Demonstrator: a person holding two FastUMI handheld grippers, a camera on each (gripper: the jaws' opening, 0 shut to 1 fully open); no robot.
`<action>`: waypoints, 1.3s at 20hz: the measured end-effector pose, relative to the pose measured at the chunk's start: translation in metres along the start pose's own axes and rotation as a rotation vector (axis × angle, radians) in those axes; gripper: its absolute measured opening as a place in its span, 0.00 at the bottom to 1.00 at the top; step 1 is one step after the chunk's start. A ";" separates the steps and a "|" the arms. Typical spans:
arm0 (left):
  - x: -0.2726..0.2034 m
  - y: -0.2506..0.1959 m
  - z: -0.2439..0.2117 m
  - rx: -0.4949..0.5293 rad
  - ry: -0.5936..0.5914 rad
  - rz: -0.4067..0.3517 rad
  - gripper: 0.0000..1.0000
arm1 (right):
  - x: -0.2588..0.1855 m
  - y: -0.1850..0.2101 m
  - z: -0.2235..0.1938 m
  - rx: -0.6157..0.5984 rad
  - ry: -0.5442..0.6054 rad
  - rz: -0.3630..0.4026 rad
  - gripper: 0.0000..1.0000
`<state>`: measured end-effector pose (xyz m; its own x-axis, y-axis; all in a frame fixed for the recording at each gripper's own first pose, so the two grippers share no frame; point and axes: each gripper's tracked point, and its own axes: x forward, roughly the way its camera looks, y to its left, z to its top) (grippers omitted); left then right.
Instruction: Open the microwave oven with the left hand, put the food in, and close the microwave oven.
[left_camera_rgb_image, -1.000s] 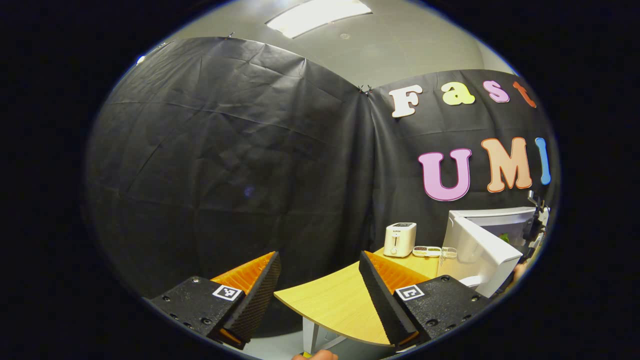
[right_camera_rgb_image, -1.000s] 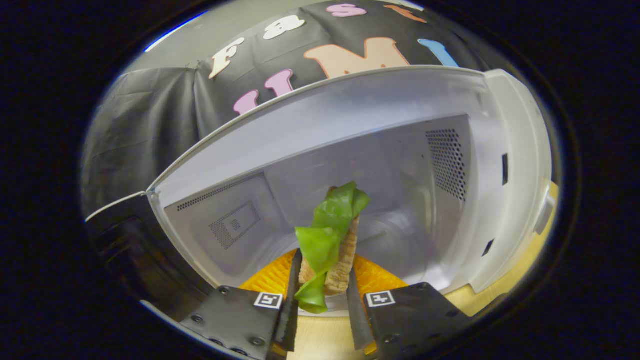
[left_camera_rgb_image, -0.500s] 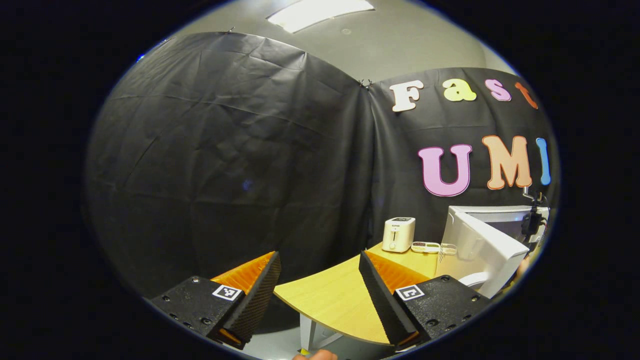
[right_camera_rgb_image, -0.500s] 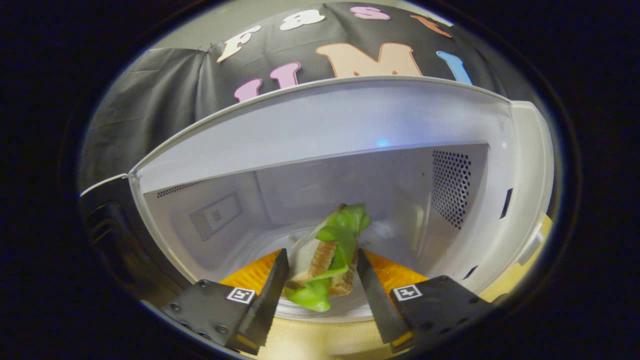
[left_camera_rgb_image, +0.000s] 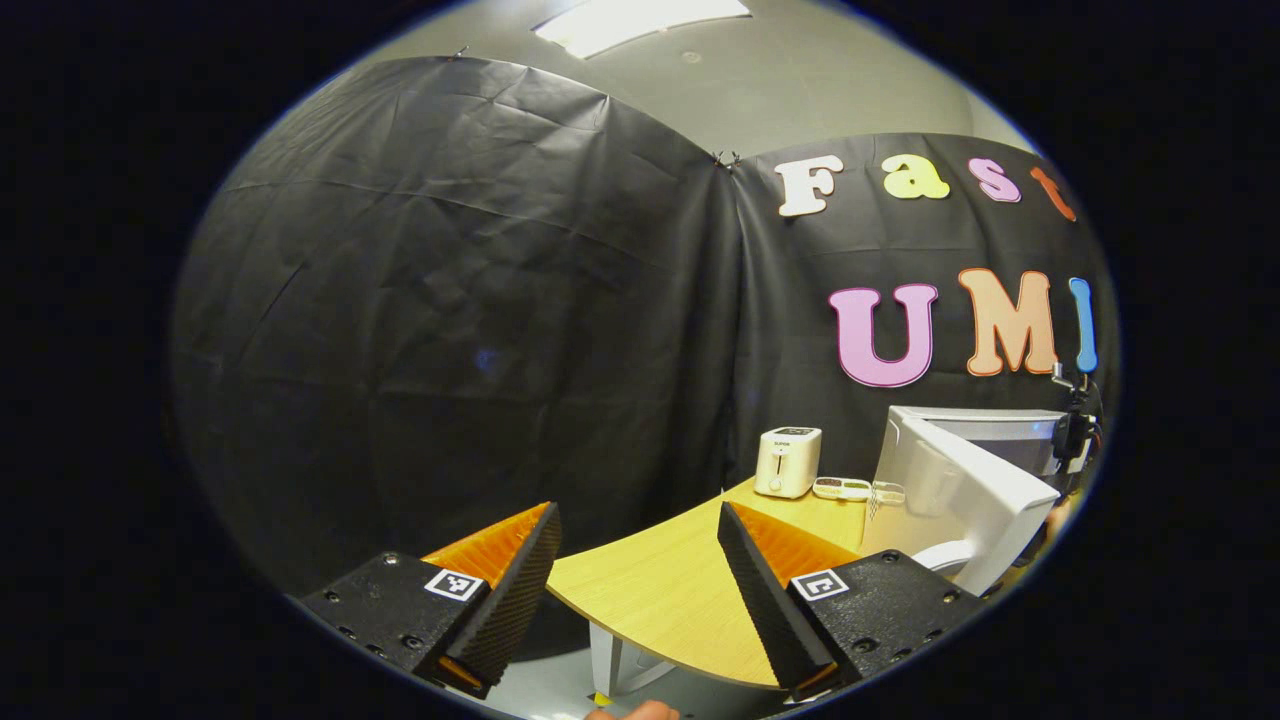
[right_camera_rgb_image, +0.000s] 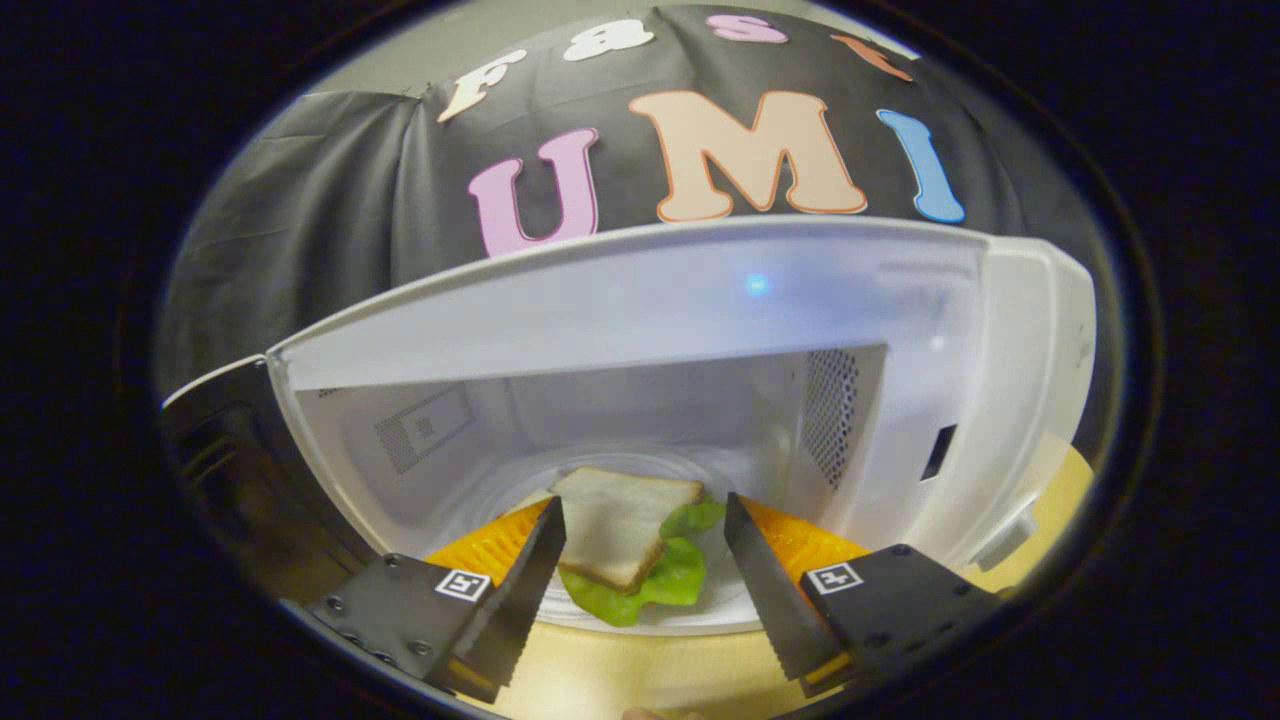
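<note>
We held the right gripper (right_camera_rgb_image: 645, 575) just in front of the open microwave (right_camera_rgb_image: 640, 330), its fingers spread apart and gripping nothing. The sandwich (right_camera_rgb_image: 625, 535), a slice of bread over green lettuce, lay flat on the glass plate (right_camera_rgb_image: 720, 590) on the floor of the microwave, near its front edge and between our two fingers in the right gripper view, with a gap on either side. The microwave door (right_camera_rgb_image: 225, 460) stood swung out at the left. We kept the left gripper (left_camera_rgb_image: 635, 575) well off to the left of the wooden surface (left_camera_rgb_image: 660, 600), fingers wide open and empty. In the left gripper view, the microwave (left_camera_rgb_image: 975, 470) sat at the far right of the surface with its door (left_camera_rgb_image: 960, 495) open, and a white toaster (left_camera_rgb_image: 787, 462) stood just left of it near the black cloth wall (left_camera_rgb_image: 450, 330), with a small tray (left_camera_rgb_image: 842, 488) between them.
</note>
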<state>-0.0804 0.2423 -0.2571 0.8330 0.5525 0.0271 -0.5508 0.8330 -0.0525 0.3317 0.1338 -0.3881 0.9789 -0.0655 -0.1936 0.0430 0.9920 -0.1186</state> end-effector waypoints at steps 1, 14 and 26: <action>0.000 -0.001 -0.001 -0.002 0.002 -0.003 0.96 | -0.007 0.001 0.003 -0.014 -0.006 0.012 0.92; -0.011 -0.041 -0.010 -0.038 0.055 -0.169 0.48 | -0.123 -0.013 0.055 -0.135 -0.162 0.130 0.92; -0.018 -0.070 -0.010 -0.052 0.067 -0.284 0.02 | -0.208 -0.121 0.086 -0.153 -0.285 -0.013 0.93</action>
<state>-0.0568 0.1736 -0.2636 0.9561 0.2925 -0.0180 -0.2928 0.9506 -0.1034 0.1406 0.0364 -0.2494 0.9959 -0.0237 0.0867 0.0463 0.9621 -0.2689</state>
